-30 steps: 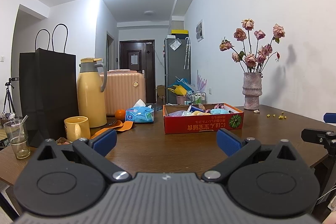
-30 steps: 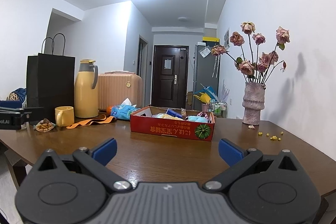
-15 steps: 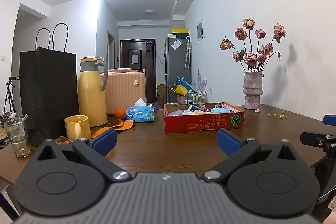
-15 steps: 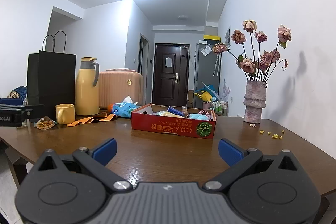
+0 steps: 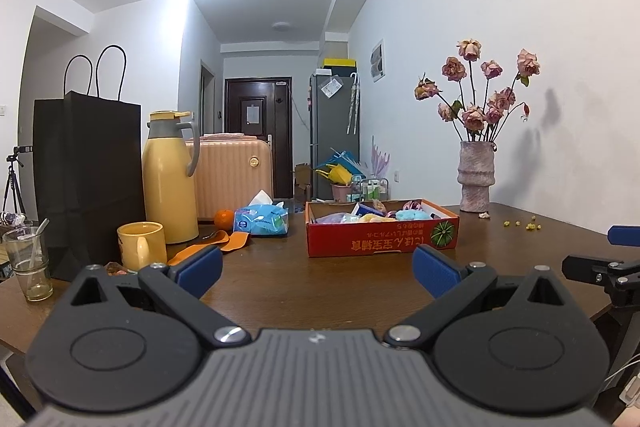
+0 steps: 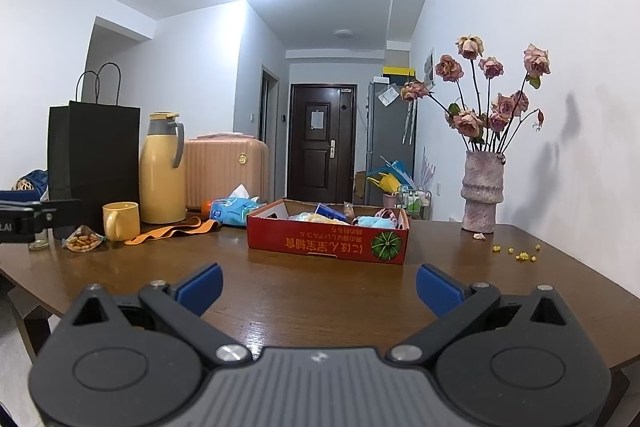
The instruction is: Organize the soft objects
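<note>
A red cardboard box sits mid-table, holding several soft items in blue, yellow and pink. An orange cloth strap lies on the wood to its left, beside a blue tissue pack. My left gripper hovers open at the near table edge, nothing between its blue pads. My right gripper is open too, empty, facing the box from the front. Each gripper shows at the edge of the other's view.
On the wooden table stand a black paper bag, yellow thermos, yellow mug, a glass, a snack packet, an orange and a flower vase. Yellow crumbs lie at right.
Both views have drifted very slightly; the right gripper has edged a little toward the box. Both grippers remain open and nothing on the table has moved.
</note>
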### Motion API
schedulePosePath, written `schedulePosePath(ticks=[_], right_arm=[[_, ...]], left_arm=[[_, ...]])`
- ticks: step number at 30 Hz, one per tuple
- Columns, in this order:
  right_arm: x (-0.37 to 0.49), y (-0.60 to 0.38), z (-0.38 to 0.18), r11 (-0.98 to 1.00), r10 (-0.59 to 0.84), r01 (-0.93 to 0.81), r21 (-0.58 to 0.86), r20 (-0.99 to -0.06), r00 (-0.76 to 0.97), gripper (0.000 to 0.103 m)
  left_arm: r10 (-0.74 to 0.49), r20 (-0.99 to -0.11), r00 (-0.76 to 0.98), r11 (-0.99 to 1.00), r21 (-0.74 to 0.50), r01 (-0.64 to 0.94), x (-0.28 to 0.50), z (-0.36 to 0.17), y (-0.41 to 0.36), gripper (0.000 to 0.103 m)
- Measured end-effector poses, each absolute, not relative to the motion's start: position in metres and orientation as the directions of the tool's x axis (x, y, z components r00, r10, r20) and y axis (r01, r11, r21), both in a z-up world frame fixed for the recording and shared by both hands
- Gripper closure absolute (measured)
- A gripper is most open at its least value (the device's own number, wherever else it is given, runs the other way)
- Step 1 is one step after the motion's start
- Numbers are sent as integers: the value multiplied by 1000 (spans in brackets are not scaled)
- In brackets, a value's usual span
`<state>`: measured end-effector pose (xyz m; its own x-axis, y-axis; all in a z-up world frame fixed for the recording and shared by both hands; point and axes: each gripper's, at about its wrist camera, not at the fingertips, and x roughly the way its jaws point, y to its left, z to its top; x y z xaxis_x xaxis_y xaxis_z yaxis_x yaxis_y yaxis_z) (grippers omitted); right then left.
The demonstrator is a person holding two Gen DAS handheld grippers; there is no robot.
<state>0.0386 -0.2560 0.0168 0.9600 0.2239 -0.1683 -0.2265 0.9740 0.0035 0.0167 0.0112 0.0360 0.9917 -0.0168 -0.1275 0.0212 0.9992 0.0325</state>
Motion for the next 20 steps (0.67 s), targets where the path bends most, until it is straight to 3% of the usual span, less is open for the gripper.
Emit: schedulePosePath(ticks=[20], right_arm=[[42,-258,11,975,221,-220,22,-178,959,0]], left_arm=[[6,-131,991,1000,24,-3,22,31,13,0]])
